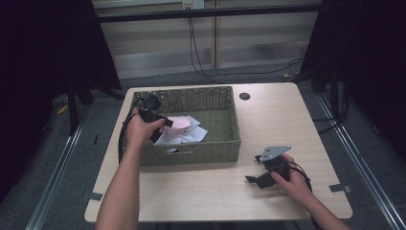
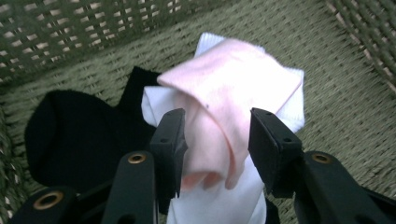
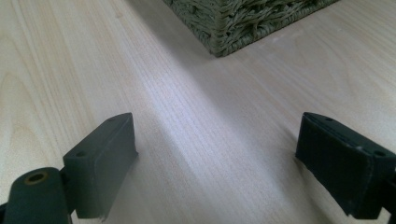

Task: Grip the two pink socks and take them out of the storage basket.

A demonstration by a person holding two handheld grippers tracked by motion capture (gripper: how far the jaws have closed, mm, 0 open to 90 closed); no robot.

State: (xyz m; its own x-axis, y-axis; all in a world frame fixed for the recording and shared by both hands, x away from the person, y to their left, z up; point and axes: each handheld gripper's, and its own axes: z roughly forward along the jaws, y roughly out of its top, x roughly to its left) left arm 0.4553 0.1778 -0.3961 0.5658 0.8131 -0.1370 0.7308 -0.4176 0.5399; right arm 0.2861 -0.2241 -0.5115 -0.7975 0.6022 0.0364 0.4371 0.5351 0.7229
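- Socks lie in a green woven basket [image 1: 210,143] at the back left of the counter [image 1: 287,120].
- The left claw [image 2: 215,140] is down inside the basket, over the pile.
- Its two jaws stand a little apart, one on each side of a pink sock [image 2: 229,93]. The pink sock hangs between them. I cannot tell for sure if the jaws squeeze it or just stand beside it.
- Under the pink sock is a white sock [image 2: 219,205]. A black sock [image 2: 74,135] lies next to it on the basket floor.
- The right claw [image 1: 258,179] rests low on the bare counter, in front of the basket's right corner. Its jaws are wide apart and hold nothing.
- I think the job is about the socks in the basket. The pink one is the sock in hand right now.
- All three socks are inside the basket and no sock lies on the counter. So if the socks must come out, the job has hardly begun. If they must go in, it looks close to done.
- I see no brand, label or writing on the socks, the basket or the counter.
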